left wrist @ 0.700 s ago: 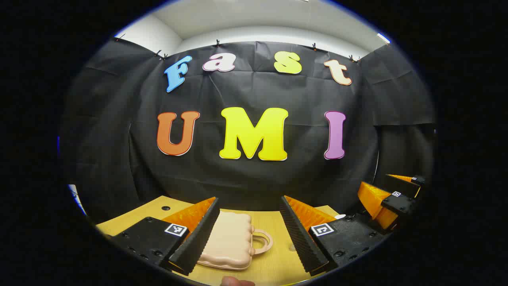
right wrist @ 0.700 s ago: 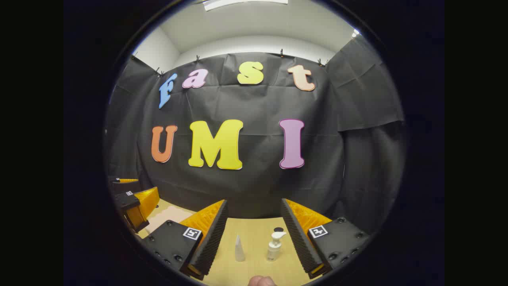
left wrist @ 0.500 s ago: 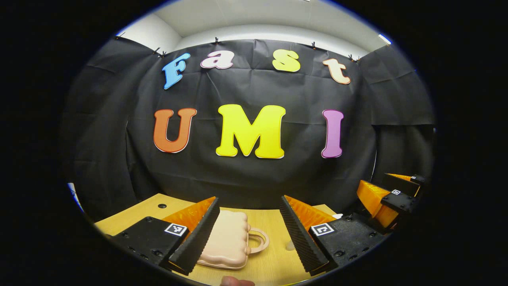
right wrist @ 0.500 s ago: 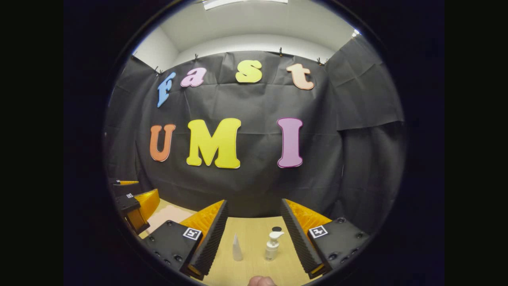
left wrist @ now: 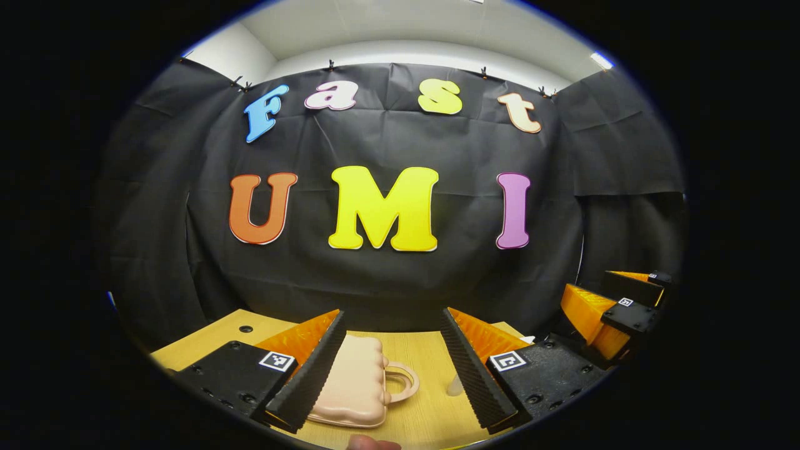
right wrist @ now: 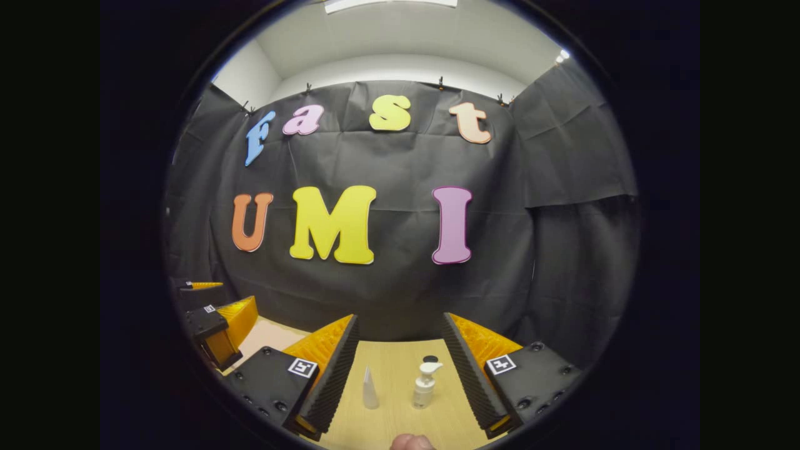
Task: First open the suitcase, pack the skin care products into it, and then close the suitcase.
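One closed suitcase [left wrist: 350, 384] lies between the left gripper [left wrist: 390, 365] fingers, untouched.

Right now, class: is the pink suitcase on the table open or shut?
Shut. The suitcase lies flat on the table, its two shells together with no gap, handle pointing sideways, between the left gripper's spread fingers, untouched.

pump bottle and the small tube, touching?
Apart. The right gripper view shows bare wooden table between the pump bottle and the tube, both upright ahead of the right tool.
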The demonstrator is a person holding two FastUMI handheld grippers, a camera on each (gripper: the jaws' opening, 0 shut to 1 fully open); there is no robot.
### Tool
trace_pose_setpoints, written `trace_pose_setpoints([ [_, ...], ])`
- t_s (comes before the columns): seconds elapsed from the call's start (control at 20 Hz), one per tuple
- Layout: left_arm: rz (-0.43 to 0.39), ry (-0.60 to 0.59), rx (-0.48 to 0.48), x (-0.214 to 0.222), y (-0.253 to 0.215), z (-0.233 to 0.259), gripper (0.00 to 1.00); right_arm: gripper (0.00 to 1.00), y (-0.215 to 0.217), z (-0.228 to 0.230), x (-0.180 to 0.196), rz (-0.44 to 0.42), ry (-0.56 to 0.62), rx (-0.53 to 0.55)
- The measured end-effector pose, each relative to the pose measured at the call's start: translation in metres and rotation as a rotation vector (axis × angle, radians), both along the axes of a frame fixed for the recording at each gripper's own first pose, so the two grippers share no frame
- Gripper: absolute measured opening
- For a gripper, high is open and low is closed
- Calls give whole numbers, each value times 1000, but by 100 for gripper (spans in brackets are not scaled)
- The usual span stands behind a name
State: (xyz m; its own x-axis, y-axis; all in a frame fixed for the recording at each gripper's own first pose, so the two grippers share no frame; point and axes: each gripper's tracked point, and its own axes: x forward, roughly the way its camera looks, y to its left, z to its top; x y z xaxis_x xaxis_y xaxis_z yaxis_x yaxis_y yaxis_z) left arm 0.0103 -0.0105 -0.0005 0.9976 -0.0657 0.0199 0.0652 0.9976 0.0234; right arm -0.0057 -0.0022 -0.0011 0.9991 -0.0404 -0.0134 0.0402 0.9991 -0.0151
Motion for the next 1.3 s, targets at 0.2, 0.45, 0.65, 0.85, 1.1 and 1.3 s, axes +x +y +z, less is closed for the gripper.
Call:
trace_pose_setpoints([
  [0.2,5,6,6,2,0,-5,97,77,3,-1,3,10,4,10],
  [0.45,-8,37,41,2,-5,-20,97,77,-1,-9,5,29,20,7],
  [0.65,-64,82,97,6,-16,-44,97,80,-23,-19,5,14,37,-16],
  [0.85,-117,178,229,18,-25,-91,98,80,-54,-32,3,-25,67,-26],
  [1.1,-245,241,536,36,-37,-143,99,80,-93,-48,-3,-93,110,-44],
  [1.3,-308,326,834,60,-30,-193,99,80,-123,-56,-9,-149,132,-54],
])
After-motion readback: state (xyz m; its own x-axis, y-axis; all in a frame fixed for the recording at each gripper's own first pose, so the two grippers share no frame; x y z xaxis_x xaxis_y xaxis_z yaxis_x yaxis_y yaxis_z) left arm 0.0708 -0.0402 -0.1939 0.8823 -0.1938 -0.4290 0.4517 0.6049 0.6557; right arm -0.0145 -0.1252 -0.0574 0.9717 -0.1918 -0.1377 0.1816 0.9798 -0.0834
